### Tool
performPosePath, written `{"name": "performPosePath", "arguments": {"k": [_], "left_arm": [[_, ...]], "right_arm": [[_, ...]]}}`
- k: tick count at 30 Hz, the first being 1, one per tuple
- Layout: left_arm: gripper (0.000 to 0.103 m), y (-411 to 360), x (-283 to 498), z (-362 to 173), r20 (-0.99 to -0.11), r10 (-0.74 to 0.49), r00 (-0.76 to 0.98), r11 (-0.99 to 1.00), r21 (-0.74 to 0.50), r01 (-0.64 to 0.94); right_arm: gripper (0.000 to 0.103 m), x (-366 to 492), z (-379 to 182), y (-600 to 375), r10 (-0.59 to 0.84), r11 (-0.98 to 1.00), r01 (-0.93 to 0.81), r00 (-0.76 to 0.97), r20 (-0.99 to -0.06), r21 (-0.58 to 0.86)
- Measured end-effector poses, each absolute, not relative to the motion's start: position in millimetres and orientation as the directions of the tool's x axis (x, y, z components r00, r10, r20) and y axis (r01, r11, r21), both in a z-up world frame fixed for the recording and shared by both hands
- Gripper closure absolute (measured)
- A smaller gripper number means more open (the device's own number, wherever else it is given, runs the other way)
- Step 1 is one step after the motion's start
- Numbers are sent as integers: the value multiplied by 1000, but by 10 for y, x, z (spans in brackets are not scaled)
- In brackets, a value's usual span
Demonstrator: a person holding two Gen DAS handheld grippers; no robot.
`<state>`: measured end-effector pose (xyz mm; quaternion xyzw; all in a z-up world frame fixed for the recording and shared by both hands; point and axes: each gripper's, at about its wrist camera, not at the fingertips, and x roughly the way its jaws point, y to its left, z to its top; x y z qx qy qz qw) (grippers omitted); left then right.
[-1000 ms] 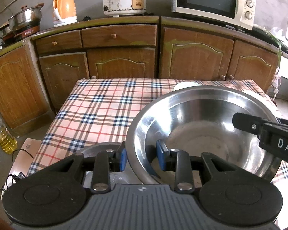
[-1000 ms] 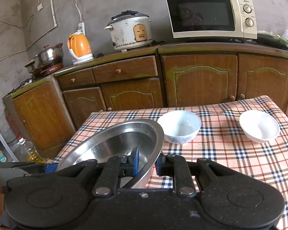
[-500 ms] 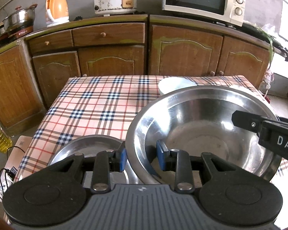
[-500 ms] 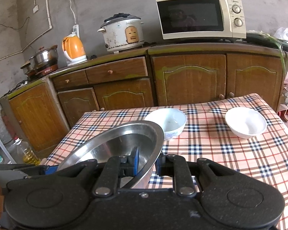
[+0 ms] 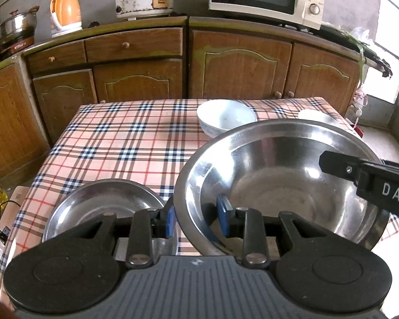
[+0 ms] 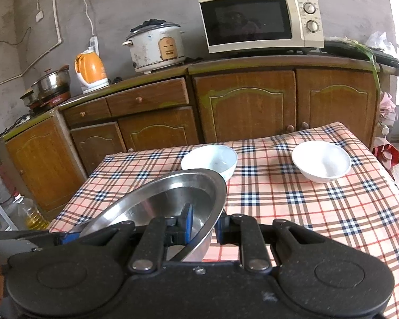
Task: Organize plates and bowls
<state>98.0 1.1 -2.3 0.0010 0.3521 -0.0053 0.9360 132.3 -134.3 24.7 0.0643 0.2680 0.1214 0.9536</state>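
A: What's in the big steel basin (image 5: 284, 183)?

B: Nothing, its inside is bare metal. It's held tilted above the checked counter (image 5: 125, 143), with a small steel plate (image 5: 103, 207) lying flat on the counter just left of it, also empty.

A: Who's holding the basin?

B: Both. The left gripper (image 5: 196, 219) has its fingers clamped across the basin's near-left rim, one blue pad inside and one outside. The right gripper (image 6: 203, 226) pinches the opposite rim the same way, fingers closed on the thin wall. Both point downward over the counter.

A: And beyond the basin?

B: A white bowl (image 6: 209, 160) with a bluish outside sits just behind it, partly hidden by the rim in the right wrist view. A second white bowl (image 6: 321, 161) stands further right of the basin, apart from the first. Both look empty. Behind the counter are wooden cabinets (image 6: 247, 106) carrying a microwave (image 6: 260, 20), rice cooker (image 6: 155, 46) and orange kettle (image 6: 90, 69)
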Motion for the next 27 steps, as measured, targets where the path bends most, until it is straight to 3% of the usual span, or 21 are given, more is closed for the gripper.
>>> {"name": "performPosePath", "arguments": {"k": [27], "left_arm": [[71,-320,866,-114,-668,-74,740,996,-6,94]], "right_arm": [[81,1091,168,-1819,216,971,-130,838,-502,201]]}}
